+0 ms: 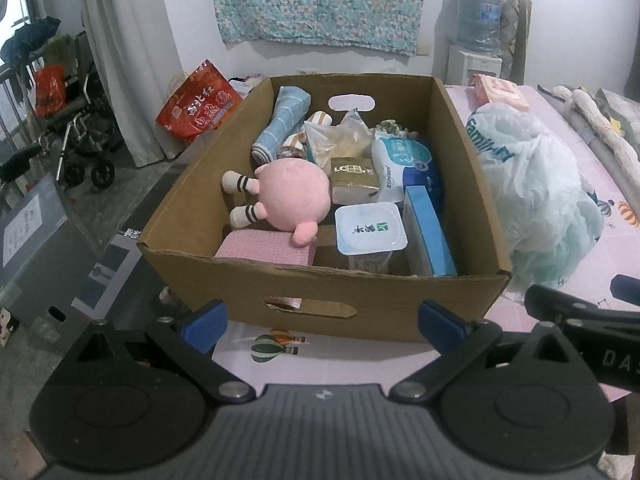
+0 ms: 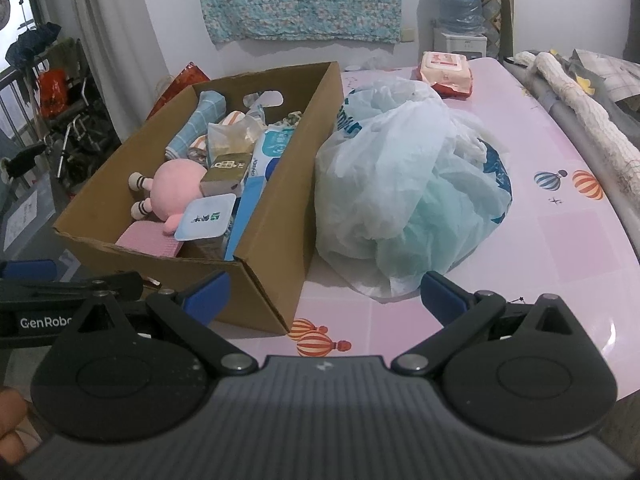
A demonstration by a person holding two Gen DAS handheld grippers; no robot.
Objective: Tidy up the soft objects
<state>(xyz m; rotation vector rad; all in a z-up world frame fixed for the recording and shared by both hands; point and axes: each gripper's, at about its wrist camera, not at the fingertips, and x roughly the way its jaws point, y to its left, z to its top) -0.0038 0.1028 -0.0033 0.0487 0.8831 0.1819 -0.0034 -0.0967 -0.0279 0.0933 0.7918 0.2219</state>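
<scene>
A cardboard box [image 1: 320, 292] [image 2: 272, 216] stands on the pink table. In it lie a pink plush toy [image 1: 292, 190] [image 2: 178, 184], a rolled blue towel [image 1: 280, 124] [image 2: 196, 124], a pink sponge-like pad [image 1: 266, 250], tissue packs [image 1: 404, 160], a blue box [image 1: 430, 232] and a yogurt cup [image 1: 370, 228]. A crumpled white plastic bag [image 2: 408, 184] [image 1: 536, 196] lies right of the box. My left gripper [image 1: 320, 320] is open and empty before the box's near wall. My right gripper [image 2: 324, 296] is open and empty, before the bag and the box's corner.
A pink wet-wipes pack [image 2: 446, 70] lies at the table's far side. A cream knitted roll [image 2: 580, 112] and grey tubes lie along the right edge. A red bag [image 1: 200, 104], a wheelchair [image 1: 80, 132] and a water dispenser [image 1: 478, 40] stand beyond the table.
</scene>
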